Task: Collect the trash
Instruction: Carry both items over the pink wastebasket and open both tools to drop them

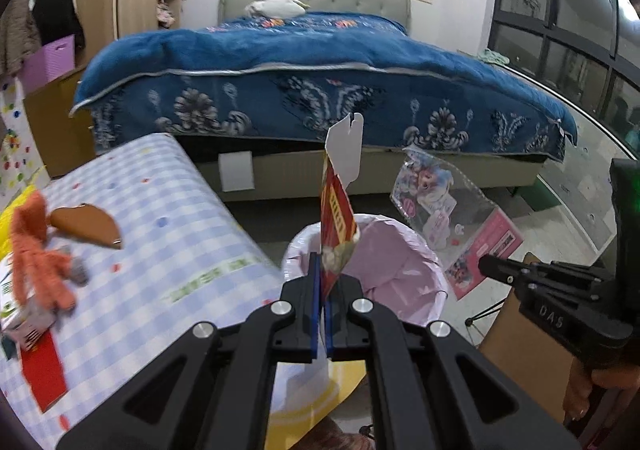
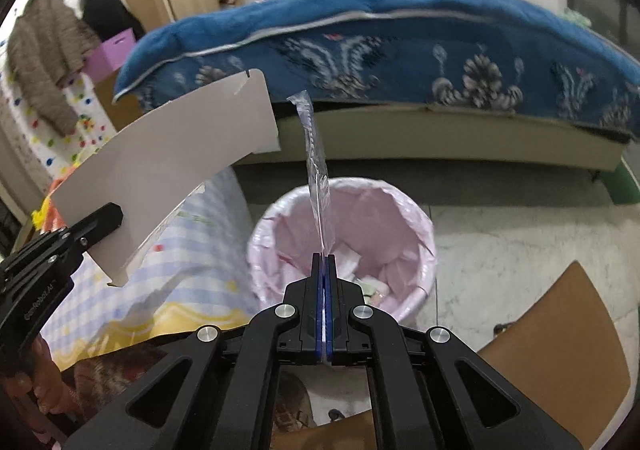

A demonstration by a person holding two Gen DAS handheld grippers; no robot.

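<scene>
My left gripper (image 1: 323, 270) is shut on a flattened red and white cardboard box (image 1: 338, 206), edge-on above the near rim of the pink-lined trash bin (image 1: 400, 250). In the right wrist view the same box (image 2: 168, 170) shows its grey inner side at left, held by the left gripper (image 2: 108, 222). My right gripper (image 2: 325, 262) is shut on a clear plastic toy wrapper (image 2: 316, 162) that stands up over the bin (image 2: 344, 226). In the left wrist view that wrapper (image 1: 436, 198) hangs to the right of the bin, with the right gripper (image 1: 492, 264) below it.
A table with a blue checked cloth (image 1: 160, 250) stands left of the bin, with an orange plush toy (image 1: 36, 250), a brown pouch (image 1: 88, 226) and a red sheet (image 1: 44, 374) on it. A bed with a blue quilt (image 1: 320, 82) lies behind. A brown chair seat (image 2: 560, 338) is at right.
</scene>
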